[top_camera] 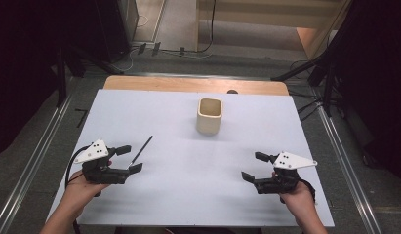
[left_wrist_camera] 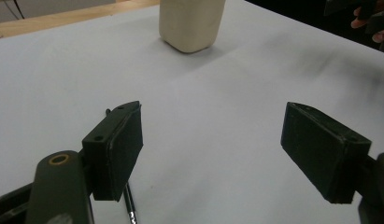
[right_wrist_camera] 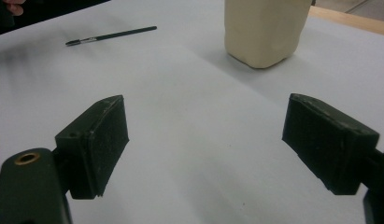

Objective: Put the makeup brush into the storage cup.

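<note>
The thin black pen (top_camera: 141, 151) lay just at one o'clock of the open, empty left hand-held gripper (top_camera: 129, 159), its long axis toward one o'clock.

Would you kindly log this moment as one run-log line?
left gripper: open, beside pen | right gripper: open, holding nothing | cup: upright, far centre of table | pen: flat, not gripped

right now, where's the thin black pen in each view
High view: the thin black pen lies at left on the white table, beside the left claw.
Left gripper view: just its tip, bottom left, under the claw's left jaw.
Right gripper view: top left, lying flat.
Shared landmark: the cream square-mouthed cup, standing beyond the pen.
</note>
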`<action>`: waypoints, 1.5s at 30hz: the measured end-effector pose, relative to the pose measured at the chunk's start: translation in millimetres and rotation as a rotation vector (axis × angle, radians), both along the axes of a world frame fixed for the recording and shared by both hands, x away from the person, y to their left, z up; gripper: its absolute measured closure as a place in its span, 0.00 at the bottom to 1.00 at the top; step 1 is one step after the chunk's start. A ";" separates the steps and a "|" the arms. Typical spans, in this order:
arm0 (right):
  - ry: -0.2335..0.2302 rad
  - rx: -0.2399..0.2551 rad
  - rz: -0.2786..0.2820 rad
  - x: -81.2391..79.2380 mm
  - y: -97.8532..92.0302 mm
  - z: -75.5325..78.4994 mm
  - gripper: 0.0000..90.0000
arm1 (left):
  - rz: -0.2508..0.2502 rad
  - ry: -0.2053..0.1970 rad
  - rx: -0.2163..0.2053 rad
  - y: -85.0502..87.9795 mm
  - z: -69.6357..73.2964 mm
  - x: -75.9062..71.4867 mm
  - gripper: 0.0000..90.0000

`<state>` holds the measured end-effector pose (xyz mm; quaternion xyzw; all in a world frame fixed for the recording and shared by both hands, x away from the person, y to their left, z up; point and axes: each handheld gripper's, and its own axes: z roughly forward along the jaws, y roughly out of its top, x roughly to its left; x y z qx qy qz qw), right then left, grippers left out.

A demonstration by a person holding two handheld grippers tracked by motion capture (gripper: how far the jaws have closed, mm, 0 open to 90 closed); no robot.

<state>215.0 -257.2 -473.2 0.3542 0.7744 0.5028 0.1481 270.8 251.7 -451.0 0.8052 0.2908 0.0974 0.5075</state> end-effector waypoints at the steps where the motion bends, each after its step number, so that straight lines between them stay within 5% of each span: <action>1: 0.003 0.002 0.001 0.0 0.1 0.0 0.17 | 0.004 0.001 0.009 0.2 0.4 0.1 0.24; 13: 0.012 0.003 0.001 0.8 0.8 -1.1 0.17 | 0.080 -0.027 -0.022 4.2 2.1 4.4 0.24; 23: 0.007 -0.002 -0.008 -1.0 -1.4 -1.8 0.17 | 0.118 -0.006 -0.038 4.0 3.1 9.5 0.24; 45: 0.014 -0.028 -0.017 -6.5 -3.4 -2.6 0.17 | 0.221 -0.031 -0.022 1.0 -1.0 20.2 0.24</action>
